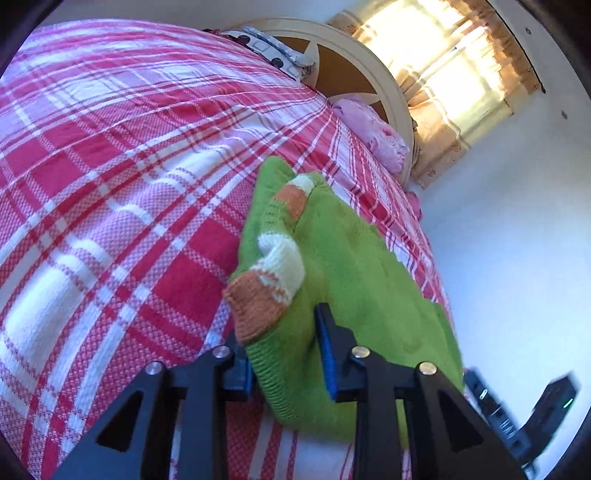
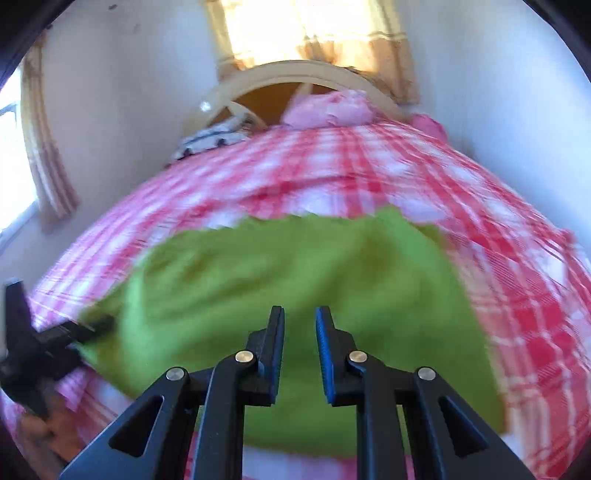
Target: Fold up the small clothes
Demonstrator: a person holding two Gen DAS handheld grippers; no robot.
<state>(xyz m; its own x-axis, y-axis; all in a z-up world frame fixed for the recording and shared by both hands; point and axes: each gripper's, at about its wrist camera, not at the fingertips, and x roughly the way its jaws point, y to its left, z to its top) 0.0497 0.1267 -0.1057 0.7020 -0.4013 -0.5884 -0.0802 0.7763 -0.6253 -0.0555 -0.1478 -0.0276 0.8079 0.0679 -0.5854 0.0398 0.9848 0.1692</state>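
Here the green sweater lies on the bed, spread over the red-and-white checked bedspread. The left gripper has its jaws closed on the sweater's ribbed hem, with the knit bunched between the two blue pads. Just ahead of those jaws and a little to their left, a sleeve with orange and cream bands is folded across the green body. A second banded sleeve lies farther ahead along the same line.

The right gripper hovers over the sweater with its jaws open, a clear gap between them and only green knit showing behind. This view is blurred, so whether the tips touch the cloth cannot be told. The left gripper shows to the far left of the right jaws, at the sweater's edge.

Beyond both sets of jaws stands a curved cream headboard, with a pink pillow and a black-and-white patterned pillow against it. Behind the headboard hang sunlit yellow curtains.

No brand, label or readable writing shows on the sweater or grippers.
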